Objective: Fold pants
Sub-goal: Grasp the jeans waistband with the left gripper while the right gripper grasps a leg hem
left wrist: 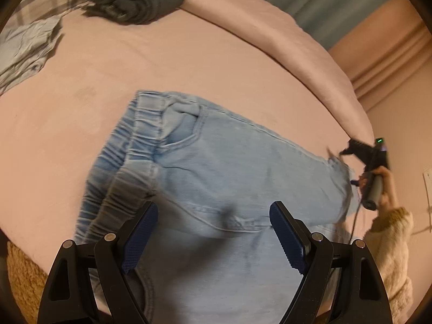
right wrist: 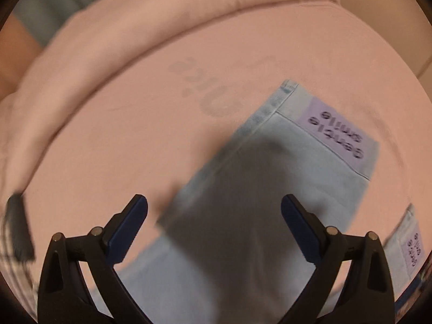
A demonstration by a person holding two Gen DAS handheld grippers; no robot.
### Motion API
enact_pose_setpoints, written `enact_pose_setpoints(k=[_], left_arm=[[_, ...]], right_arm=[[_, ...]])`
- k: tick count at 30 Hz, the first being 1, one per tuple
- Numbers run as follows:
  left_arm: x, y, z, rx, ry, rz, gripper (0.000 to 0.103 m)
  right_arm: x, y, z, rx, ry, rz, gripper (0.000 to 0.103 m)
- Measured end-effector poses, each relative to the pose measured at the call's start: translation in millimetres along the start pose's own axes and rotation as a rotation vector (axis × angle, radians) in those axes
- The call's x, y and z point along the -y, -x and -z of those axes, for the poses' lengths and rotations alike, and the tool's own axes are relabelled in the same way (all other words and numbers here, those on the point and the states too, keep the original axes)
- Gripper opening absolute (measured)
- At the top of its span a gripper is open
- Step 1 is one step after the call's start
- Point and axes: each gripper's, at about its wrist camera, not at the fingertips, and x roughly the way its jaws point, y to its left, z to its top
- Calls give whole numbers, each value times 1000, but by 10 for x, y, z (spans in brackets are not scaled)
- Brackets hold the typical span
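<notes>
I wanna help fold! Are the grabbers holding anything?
Left gripper: open, empty, above the light blue denim pants.
Right gripper: open, empty.

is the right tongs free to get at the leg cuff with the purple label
Probably yes. The right tongs hang open and empty over the jeans leg, and the purple label at the cuff lies just ahead on the pink cover, with nothing lying over it.

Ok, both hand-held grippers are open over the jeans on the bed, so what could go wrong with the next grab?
1. The left hand-held gripper hangs open over the light blue jeans near the crotch seam, not the elastic waistband; closing there may pinch one layer and bunch the fold.
2. The right hand-held gripper is over a leg short of the hem with the lilac label; gripping mid-leg could leave the cuffs misaligned.
</notes>
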Motion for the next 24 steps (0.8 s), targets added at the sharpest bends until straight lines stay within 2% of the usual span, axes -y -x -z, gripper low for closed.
enact_pose_setpoints(k=[2,3,4,5,6,7,9,12,16,18,20,24], left_arm=[[-38,16,-9,-4,2,-10,85],[-49,24,-12,-3,0,-10,85],[-57,28,-16,-1,1,-11,85],[-61,34,-27,0,8,-13,85],[-55,27,-41,0,14,-9,85],[-51,22,-65,0,19,-1,84],[-6,38,-108,5,26,35,85],[86,41,-204,9,18,82,85],[244,44,-332,27,25,149,85],[281,8,-387,19,45,189,85],[313,-90,-432,-9,69,199,84],[353,-328,-544,-75,92,178,85]], right_arm=[[2,-262,-58,-46,-10,65,93],[12,-296,-63,-32,-11,63,93],[4,-250,-68,32,7,68,91],[-1,-202,-72,71,24,73,71],[6,-146,-81,102,38,72,30],[39,-96,-100,110,42,69,8],[214,42,-123,94,0,-51,6],[560,516,-25,181,-28,-242,5],[1277,1298,525,320,-94,-548,5],[1533,1466,857,376,-117,-591,5],[1840,1512,1290,400,-145,-576,5],[2156,1161,1652,304,-202,-563,6]])
